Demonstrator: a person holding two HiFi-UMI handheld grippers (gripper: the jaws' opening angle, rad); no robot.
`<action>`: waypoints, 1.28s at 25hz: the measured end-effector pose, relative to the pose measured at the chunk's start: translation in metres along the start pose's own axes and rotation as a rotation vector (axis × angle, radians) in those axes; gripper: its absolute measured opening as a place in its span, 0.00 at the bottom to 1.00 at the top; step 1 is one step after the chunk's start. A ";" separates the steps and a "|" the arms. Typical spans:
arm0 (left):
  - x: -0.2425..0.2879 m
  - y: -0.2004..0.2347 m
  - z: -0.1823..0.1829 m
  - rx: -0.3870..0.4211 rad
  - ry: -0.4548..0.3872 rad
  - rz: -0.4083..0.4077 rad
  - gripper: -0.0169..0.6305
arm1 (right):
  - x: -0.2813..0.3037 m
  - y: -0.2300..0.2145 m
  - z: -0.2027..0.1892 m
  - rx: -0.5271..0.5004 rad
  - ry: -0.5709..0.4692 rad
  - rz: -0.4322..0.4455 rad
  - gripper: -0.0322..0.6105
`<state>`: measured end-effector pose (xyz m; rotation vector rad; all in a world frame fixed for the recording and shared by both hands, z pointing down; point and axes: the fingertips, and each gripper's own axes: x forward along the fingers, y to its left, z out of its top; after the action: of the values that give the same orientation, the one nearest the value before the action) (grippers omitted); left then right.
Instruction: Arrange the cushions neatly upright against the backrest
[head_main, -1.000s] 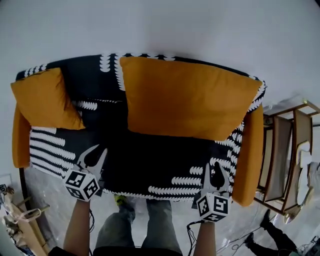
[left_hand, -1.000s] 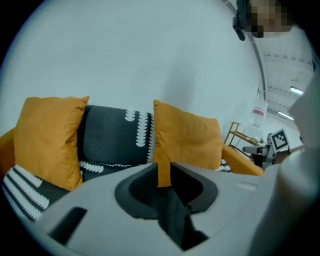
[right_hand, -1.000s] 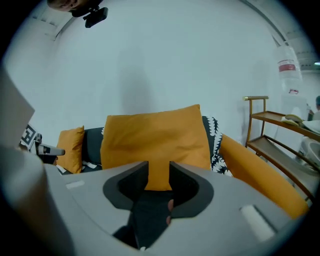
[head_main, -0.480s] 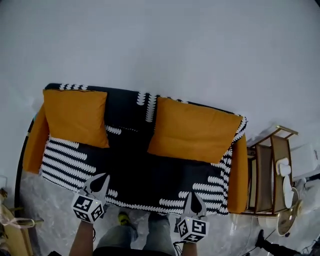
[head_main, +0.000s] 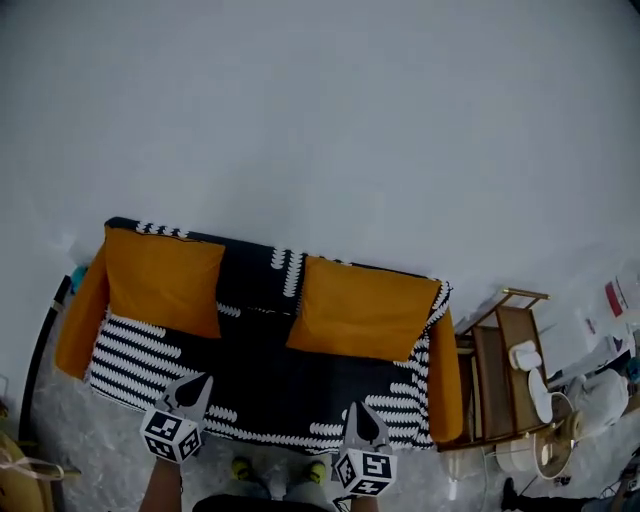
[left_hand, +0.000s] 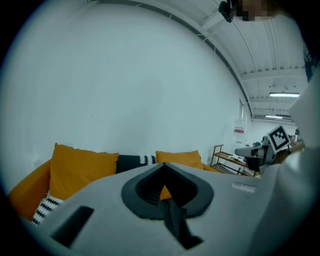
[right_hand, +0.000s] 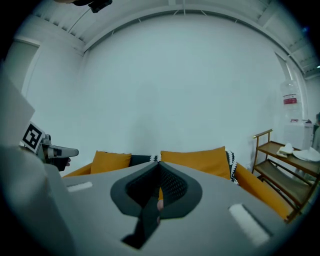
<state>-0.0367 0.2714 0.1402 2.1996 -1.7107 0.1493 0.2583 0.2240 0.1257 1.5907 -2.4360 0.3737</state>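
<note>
A sofa (head_main: 250, 370) in black fabric with white patterns and orange armrests stands against a white wall. Two orange cushions lean upright on its backrest: a smaller left cushion (head_main: 165, 280) (left_hand: 80, 167) and a wider right cushion (head_main: 360, 320) (right_hand: 197, 161). In the head view my left gripper (head_main: 197, 384) hangs in front of the seat's front edge, shut and empty. My right gripper (head_main: 360, 412) is level with it further right, also shut with nothing between its jaws. Both are well clear of the cushions.
A wooden shelf cart (head_main: 500, 375) (right_hand: 282, 165) with white items stands right of the sofa. The person's legs and shoes (head_main: 275, 470) stand on the pale floor just in front of the seat. A dark strip (head_main: 40, 340) runs along the floor at the left.
The view has pulled back from the sofa, so it looks smaller and lower. Both grippers closed and drew away from the seat. The cushions stay upright.
</note>
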 end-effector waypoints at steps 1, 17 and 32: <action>-0.004 -0.002 0.010 -0.001 -0.011 0.003 0.02 | -0.003 0.002 0.009 -0.004 -0.008 0.003 0.07; -0.025 -0.063 0.097 0.168 -0.101 -0.012 0.03 | -0.041 -0.021 0.076 -0.108 -0.059 0.062 0.07; -0.057 -0.074 0.136 0.106 -0.234 0.109 0.03 | -0.067 -0.055 0.113 -0.068 -0.117 0.042 0.07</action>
<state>0.0008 0.2942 -0.0184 2.2758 -1.9919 0.0098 0.3316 0.2247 0.0038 1.5771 -2.5428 0.2078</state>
